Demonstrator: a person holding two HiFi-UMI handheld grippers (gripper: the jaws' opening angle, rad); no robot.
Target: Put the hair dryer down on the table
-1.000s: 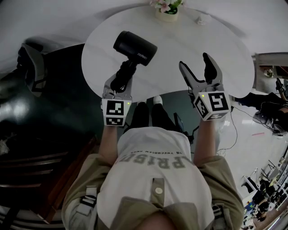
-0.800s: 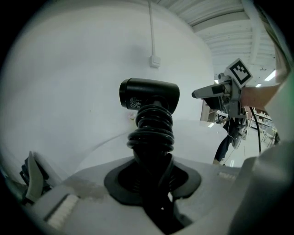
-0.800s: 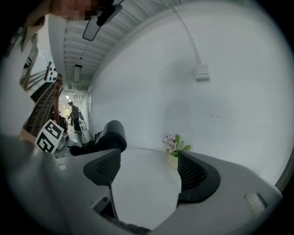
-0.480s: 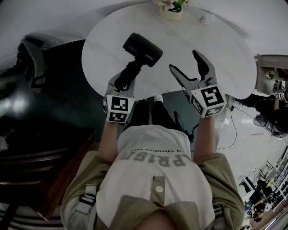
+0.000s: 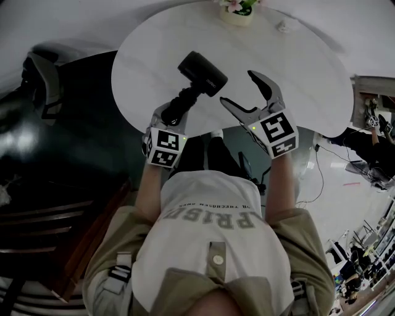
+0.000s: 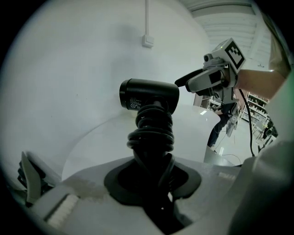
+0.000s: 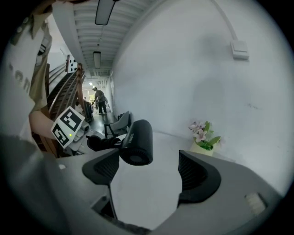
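A black hair dryer [image 5: 202, 73] hangs over the white round table [image 5: 296, 55], its head pointing away from me. Its cord is wound round the handle [image 6: 151, 133]. My left gripper [image 5: 171, 113] is shut on that handle near its lower end, and the grip itself [image 6: 154, 183] shows in the left gripper view. My right gripper [image 5: 239, 87] stands just right of the dryer's head, and its jaws are opening wide with no pad touching anything. In the right gripper view the dryer's head [image 7: 138, 142] shows just beyond the left jaw of that gripper [image 7: 144, 170].
A small pot of pink flowers [image 5: 236, 9] stands at the table's far edge, with a small white object [image 5: 282, 26] beside it. Dark floor and a chair [image 5: 43, 86] lie to the left. A person [image 7: 99, 100] stands far down the corridor.
The left gripper has carried the dryer to the right and further over the table. The right gripper has swung left towards the dryer's head and its jaws have spread wider.
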